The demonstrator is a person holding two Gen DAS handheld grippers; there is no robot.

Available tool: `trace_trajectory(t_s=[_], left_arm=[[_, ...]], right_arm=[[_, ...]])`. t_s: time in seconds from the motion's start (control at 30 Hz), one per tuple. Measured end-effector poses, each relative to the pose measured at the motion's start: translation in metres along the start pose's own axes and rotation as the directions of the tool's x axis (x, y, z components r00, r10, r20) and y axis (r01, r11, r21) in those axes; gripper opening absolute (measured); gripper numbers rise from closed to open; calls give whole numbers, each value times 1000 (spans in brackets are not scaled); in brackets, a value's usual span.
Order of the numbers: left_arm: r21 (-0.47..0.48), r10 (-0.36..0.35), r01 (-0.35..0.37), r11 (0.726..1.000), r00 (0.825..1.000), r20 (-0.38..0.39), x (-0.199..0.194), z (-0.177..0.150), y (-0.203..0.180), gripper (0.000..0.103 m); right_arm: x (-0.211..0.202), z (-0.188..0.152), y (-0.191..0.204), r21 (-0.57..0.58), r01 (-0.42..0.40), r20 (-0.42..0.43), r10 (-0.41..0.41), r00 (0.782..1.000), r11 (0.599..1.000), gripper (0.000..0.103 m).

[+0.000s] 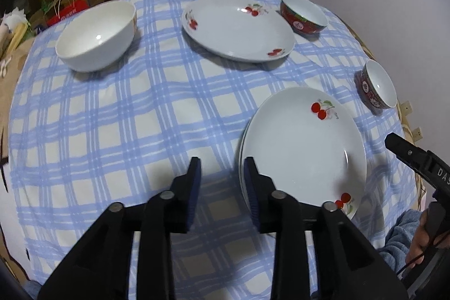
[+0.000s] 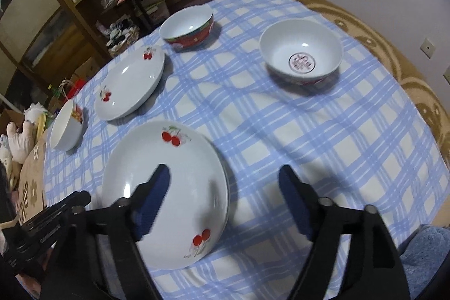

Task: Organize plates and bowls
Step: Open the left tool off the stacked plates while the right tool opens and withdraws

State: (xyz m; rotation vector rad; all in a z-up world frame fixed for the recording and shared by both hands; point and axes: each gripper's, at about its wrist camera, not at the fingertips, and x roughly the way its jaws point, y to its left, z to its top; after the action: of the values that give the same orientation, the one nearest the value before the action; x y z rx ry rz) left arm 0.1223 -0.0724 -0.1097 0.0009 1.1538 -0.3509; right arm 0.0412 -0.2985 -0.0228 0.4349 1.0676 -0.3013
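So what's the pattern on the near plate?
White with red cherry sprigs on the near plate, clearest in the right wrist view.

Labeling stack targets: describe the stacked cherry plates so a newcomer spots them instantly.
On the blue-checked tablecloth, look at the near edge, just ahead of both grippers. The stacked cherry plates sit there: white with red cherry prints. Unlike the single cherry plate farther back, a second rim shows beneath the top one.

L wrist: high, looks fwd over table | R wrist: same, angled left | shared: stacked plates (image 1: pixel 303 148) (image 2: pixel 168 187)
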Motion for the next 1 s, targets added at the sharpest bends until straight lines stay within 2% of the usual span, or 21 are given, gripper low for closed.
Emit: trace_trajectory(t_s=[0.07,0.17,0.23,0.37,0.53,0.63,0.7,0.83,0.93,1.0], left_arm=[[-1,20,-20,1000,999,27,-6,3,2,49],[23,45,-46,999,997,60,-14,6,4,53],[56,60,-64,996,996,68,-18,9,5,54],[46,66,-70,996,993,97,-31,12,12,69],[54,22,-25,998,998,53,-40,16,13,70],[58,43,-47,997,997,68,-49,19,13,71],[69,55,-60,996,996,70,-55,22,15,75],[89,92,-99,991,993,78,-61,27,21,78],[90,89,-95,991,993,71,-65,33,26,78],[123,51,-59,991,997,65,-69,38,26,78]], right_arm=[[-2,2,-1,7,-5,13,5,1000,1000,93],[-4,5,0,5,-9,26,9,1000,1000,102],[-7,6,1,4,-12,49,12,999,1000,103],[-14,6,4,-1,-26,64,26,998,1000,103],[-25,8,7,-17,-35,91,36,995,999,103],[-32,11,8,-11,-48,89,48,995,999,103],[-37,12,11,-5,-58,101,58,993,998,103],[-50,16,21,-18,-57,148,59,987,998,103],[-58,20,33,-34,-69,171,74,983,997,103],[-61,22,39,-49,-89,184,97,978,995,103]])
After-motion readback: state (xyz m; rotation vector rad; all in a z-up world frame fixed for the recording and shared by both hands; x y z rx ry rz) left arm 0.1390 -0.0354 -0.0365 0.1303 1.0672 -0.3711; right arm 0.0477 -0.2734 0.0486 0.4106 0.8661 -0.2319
